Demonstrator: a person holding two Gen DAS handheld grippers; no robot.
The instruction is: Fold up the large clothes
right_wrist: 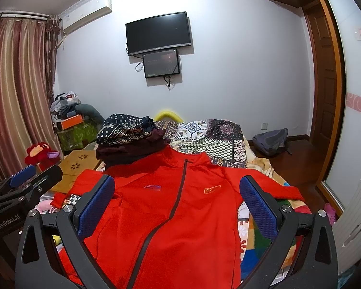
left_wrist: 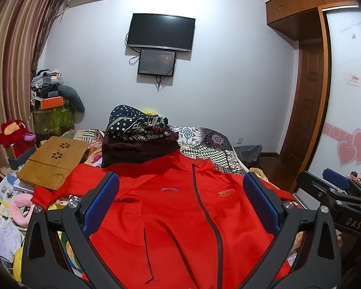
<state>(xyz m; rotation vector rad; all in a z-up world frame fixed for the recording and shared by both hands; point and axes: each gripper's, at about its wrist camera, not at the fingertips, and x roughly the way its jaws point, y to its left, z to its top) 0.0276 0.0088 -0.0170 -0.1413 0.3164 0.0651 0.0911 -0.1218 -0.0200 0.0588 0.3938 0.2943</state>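
Observation:
A red zip-up jacket (left_wrist: 180, 216) lies spread face up on the bed, collar toward the far wall, sleeves out to both sides; it also shows in the right wrist view (right_wrist: 175, 216). My left gripper (left_wrist: 180, 183) is open and empty, held above the jacket's chest. My right gripper (right_wrist: 177, 185) is open and empty, also above the chest. The right gripper shows at the right edge of the left wrist view (left_wrist: 337, 185), and the left gripper at the left edge of the right wrist view (right_wrist: 24, 178).
A stack of folded dark and patterned clothes (left_wrist: 137, 134) sits just beyond the collar. A wooden lap tray (left_wrist: 53, 161) lies at the left on the patterned bedspread (left_wrist: 216, 149). Toys and papers (left_wrist: 7, 207) crowd the left edge. A backpack (right_wrist: 272, 139) lies on the floor.

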